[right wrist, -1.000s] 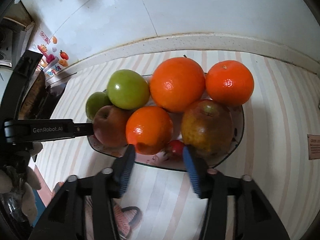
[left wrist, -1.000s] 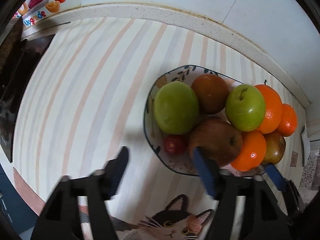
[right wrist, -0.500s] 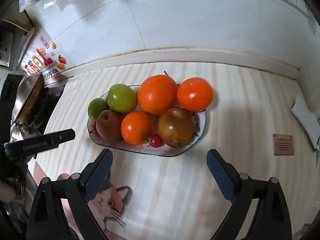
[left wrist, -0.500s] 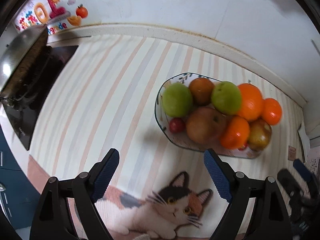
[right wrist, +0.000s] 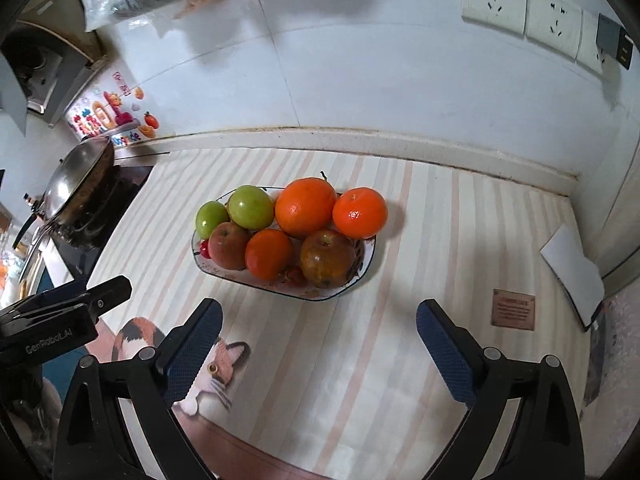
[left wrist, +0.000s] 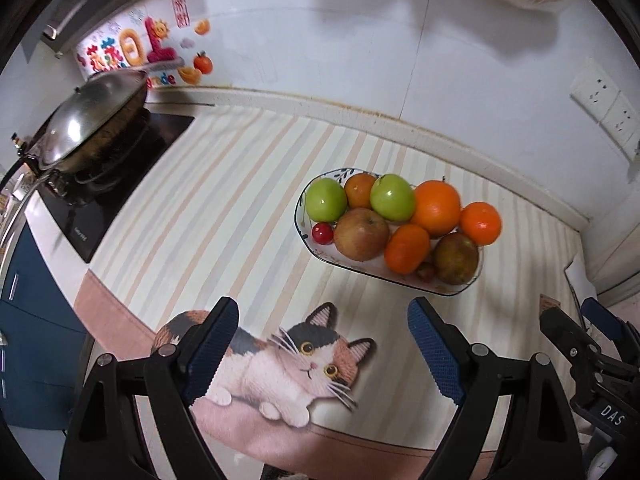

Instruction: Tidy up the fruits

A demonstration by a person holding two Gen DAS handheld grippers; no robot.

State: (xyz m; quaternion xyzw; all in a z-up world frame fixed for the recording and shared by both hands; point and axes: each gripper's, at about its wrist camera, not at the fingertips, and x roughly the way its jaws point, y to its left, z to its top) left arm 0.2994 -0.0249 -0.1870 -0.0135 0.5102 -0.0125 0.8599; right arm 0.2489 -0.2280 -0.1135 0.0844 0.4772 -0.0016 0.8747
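A patterned plate point(left wrist: 360, 269) point(right wrist: 362, 270) on the striped mat holds several fruits: two green apples point(left wrist: 326, 200) point(right wrist: 251, 207), a red-brown apple point(left wrist: 361, 233) point(right wrist: 229, 245), oranges point(left wrist: 437, 208) point(right wrist: 305, 207), a brownish apple point(left wrist: 456, 258) point(right wrist: 327, 258) and a small red cherry tomato point(left wrist: 323, 233). My left gripper point(left wrist: 324, 354) is open and empty, held back above the cat picture, well short of the plate. My right gripper point(right wrist: 320, 350) is open and empty, also back from the plate; part of it shows in the left wrist view point(left wrist: 592, 344).
A wok point(left wrist: 86, 120) point(right wrist: 76, 180) sits on the black stove at the left. The tiled wall with sockets point(right wrist: 520, 6) runs behind the counter. A white notebook point(right wrist: 572, 276) and a small brown card point(right wrist: 513, 309) lie at the right.
Both grippers have pulled back and up from the plate and opened wide. All the fruits stay on the plate.
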